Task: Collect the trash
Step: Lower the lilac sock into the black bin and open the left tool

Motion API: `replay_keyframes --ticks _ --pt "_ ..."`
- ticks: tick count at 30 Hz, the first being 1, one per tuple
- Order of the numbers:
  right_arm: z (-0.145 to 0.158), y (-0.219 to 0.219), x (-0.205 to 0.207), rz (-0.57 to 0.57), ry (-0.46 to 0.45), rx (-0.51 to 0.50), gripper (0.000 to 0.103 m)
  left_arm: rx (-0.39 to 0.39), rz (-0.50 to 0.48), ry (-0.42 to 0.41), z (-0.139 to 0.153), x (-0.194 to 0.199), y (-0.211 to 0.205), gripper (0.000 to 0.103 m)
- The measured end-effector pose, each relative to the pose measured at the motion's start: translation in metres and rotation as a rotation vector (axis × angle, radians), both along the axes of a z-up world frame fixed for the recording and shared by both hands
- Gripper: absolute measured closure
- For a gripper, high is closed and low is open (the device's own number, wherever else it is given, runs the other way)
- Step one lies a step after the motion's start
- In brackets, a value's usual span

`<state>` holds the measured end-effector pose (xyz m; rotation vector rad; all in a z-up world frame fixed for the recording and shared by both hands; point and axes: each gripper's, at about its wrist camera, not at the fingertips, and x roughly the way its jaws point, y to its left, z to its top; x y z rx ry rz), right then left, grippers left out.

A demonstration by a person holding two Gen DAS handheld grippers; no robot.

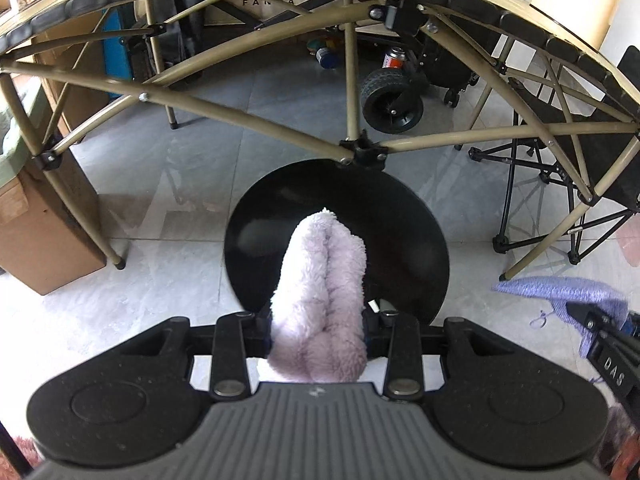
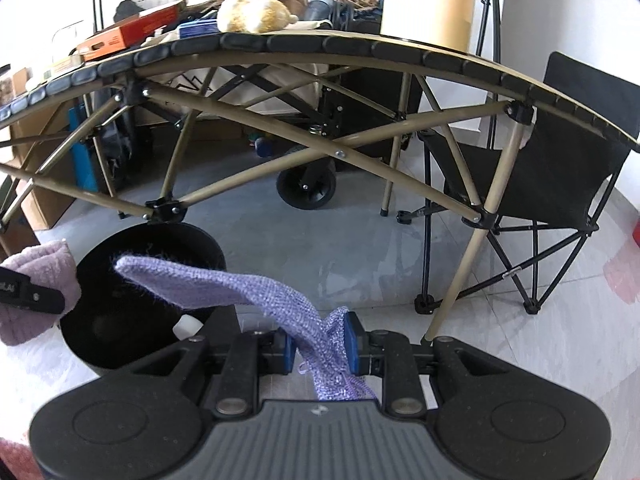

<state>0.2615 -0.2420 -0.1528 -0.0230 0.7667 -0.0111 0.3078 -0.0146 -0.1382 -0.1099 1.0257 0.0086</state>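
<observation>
My left gripper (image 1: pixel 318 326) is shut on a fluffy pale-pink sock (image 1: pixel 320 280), which sticks out forward over the black round bin (image 1: pixel 404 232) on the floor. My right gripper (image 2: pixel 320 346) is shut on a purple knitted sock (image 2: pixel 224 284); its free end reaches left over the rim of the same black bin (image 2: pixel 120 320). In the right wrist view the pink sock (image 2: pixel 44 268) and the left gripper's finger (image 2: pixel 28 290) show at the left edge, beside the bin. In the left wrist view the purple sock (image 1: pixel 560 292) and the right gripper's finger (image 1: pixel 608 356) show at the right edge. A small white object (image 2: pixel 188 326) lies inside the bin.
A folding table with a tan tube frame (image 1: pixel 352 80) arches overhead just beyond the bin; its leg joint (image 1: pixel 362 152) sits at the bin's far rim. A black folding chair (image 2: pixel 560 184) stands right, a cart wheel (image 1: pixel 392 102) behind, a cardboard box (image 1: pixel 36 232) left. Grey tiled floor all around.
</observation>
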Motion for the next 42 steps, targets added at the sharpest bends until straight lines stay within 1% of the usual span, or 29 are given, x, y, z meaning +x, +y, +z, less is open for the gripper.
replay_keyframes --ticks 7,13,18,27,36,39,40,41,42 --pt "0.001 -0.007 0.004 -0.027 -0.002 0.021 0.080 -0.013 0.007 0.004 0.000 0.022 -0.017 0.067" --pt "0.001 -0.015 0.008 -0.066 0.003 0.042 0.080 -0.020 0.016 0.026 -0.005 0.036 -0.027 0.067" --pt "-0.004 -0.016 0.012 -0.080 0.021 0.024 0.080 -0.022 0.036 0.037 -0.008 0.045 -0.032 0.067" --pt "-0.012 -0.017 0.018 -0.102 0.042 -0.002 0.080 -0.044 0.054 0.086 -0.018 0.056 -0.034 0.067" --pt "-0.014 -0.018 0.020 -0.101 0.051 -0.003 0.080 -0.027 0.058 0.087 -0.020 0.057 -0.037 0.066" --pt "-0.014 -0.019 0.020 -0.102 0.051 -0.002 0.080 -0.021 0.057 0.089 -0.020 0.057 -0.038 0.059" --pt "-0.014 -0.019 0.020 -0.101 0.052 -0.002 0.080 -0.019 0.056 0.091 -0.019 0.057 -0.038 0.050" --pt "-0.014 -0.019 0.020 -0.101 0.052 -0.001 0.080 -0.024 0.056 0.091 -0.019 0.057 -0.037 0.036" --pt "-0.014 -0.019 0.020 -0.101 0.051 -0.002 0.080 -0.029 0.058 0.088 -0.018 0.057 -0.037 0.028"
